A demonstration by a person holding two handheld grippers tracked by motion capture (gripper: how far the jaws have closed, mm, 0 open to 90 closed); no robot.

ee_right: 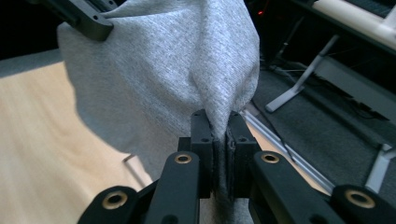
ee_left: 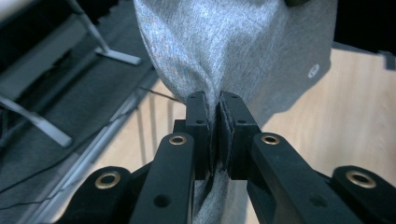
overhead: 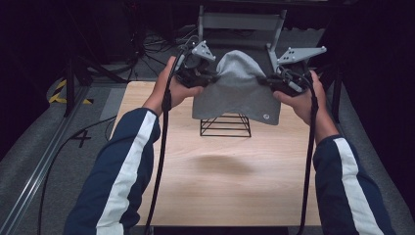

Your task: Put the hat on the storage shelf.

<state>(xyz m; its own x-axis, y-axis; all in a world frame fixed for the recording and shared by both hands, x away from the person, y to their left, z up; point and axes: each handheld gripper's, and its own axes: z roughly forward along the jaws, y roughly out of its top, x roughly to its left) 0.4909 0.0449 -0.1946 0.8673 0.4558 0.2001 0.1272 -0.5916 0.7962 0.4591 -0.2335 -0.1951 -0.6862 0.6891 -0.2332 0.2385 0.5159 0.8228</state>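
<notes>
A grey cloth of fine heathered knit hung above the worktop, held up at 2 points so that its top bulged into a rounded hump and its lower edge drooped in a soft curve. A small round pale tag sat near its lower corner. The left hand-held gripper was clenched on the cloth's left edge, the fabric bunched into a tight fold between its 2 black jaws, and the right hand-held gripper pinched the opposite edge in the same way. There was 1 cloth, 2 hand-held grippers and 1 black wire stand, which stood on the worktop just below and behind the cloth, partly hidden by its hem. The cloth's shadow lay on the wood nearer the person than the stand.
</notes>
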